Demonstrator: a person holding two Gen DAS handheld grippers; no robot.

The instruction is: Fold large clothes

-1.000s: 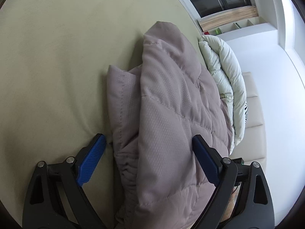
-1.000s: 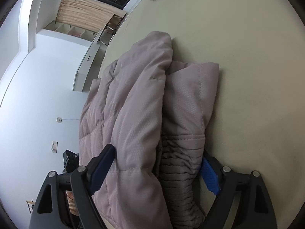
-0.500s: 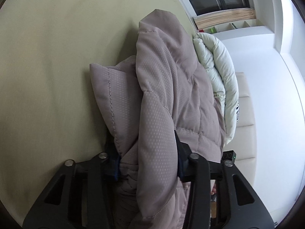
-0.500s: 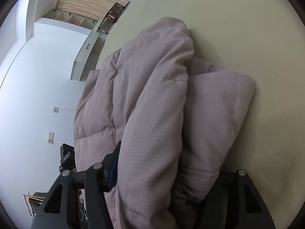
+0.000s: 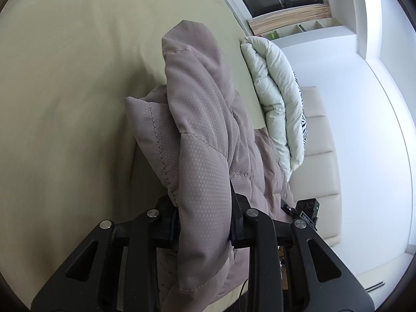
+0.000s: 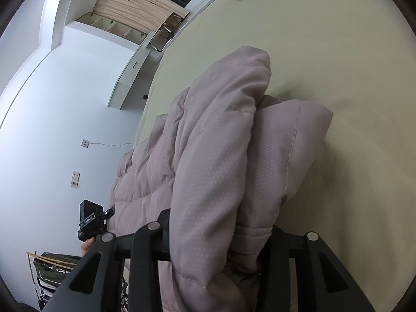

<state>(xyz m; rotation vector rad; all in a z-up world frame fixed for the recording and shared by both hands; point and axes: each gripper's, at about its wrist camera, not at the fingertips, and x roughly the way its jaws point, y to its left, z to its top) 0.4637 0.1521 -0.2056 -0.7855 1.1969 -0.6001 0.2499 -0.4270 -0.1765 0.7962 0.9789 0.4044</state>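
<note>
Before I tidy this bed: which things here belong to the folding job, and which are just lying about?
Job:
- mauve quilted jacket
- left tool, shut on it
- right tool, shut on it

Lying about:
- pale green duvet
- zebra-striped cushion
- bed sheet

Bed [image 5: 65, 98]: pale olive sheet, smooth.
White duvet [image 5: 275, 104]: bunched along the bed's far edge.
Headboard [image 5: 319, 161]: cream, padded panels.
Shelving [image 6: 117, 26]: open cubbies under a wooden blind.
Wall socket [image 6: 85, 143]: thin cable running from it.

Black fingers [image 5: 166, 221], silver screws, blue pads.
</note>
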